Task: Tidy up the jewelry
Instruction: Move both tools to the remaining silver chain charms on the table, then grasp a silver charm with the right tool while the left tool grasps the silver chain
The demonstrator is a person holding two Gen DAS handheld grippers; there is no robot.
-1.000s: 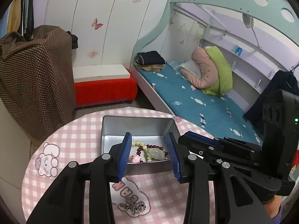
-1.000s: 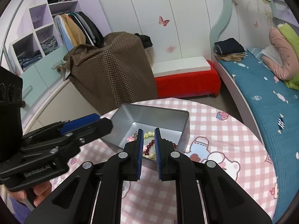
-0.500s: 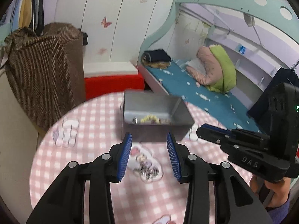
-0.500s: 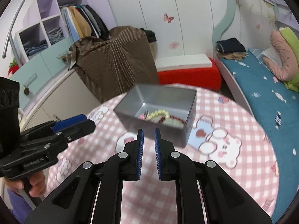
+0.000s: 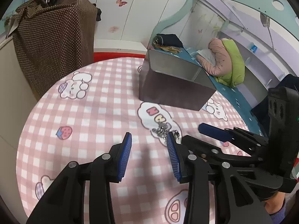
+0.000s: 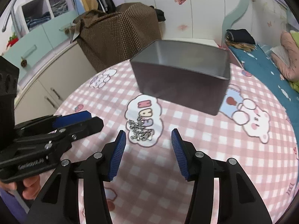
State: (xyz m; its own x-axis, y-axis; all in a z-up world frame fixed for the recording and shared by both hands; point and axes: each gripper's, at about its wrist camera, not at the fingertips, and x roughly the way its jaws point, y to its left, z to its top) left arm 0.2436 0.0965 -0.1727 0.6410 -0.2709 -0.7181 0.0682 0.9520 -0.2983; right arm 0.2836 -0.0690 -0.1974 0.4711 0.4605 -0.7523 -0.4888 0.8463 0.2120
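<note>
Silver chain (image 6: 139, 130) just ahead of right hand-held gripper (image 6: 148, 140) (fingers spread, empty).

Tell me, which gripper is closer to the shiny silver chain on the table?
Right gripper, probably: the chain lies just ahead of its open jaws. Left gripper sits beside it.

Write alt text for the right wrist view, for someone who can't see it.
The open right gripper hovers over a pink checked tablecloth, its blue pads either side of a small silver chain pile just ahead. A grey metal box stands beyond, and the left gripper reaches in from the left.
</note>
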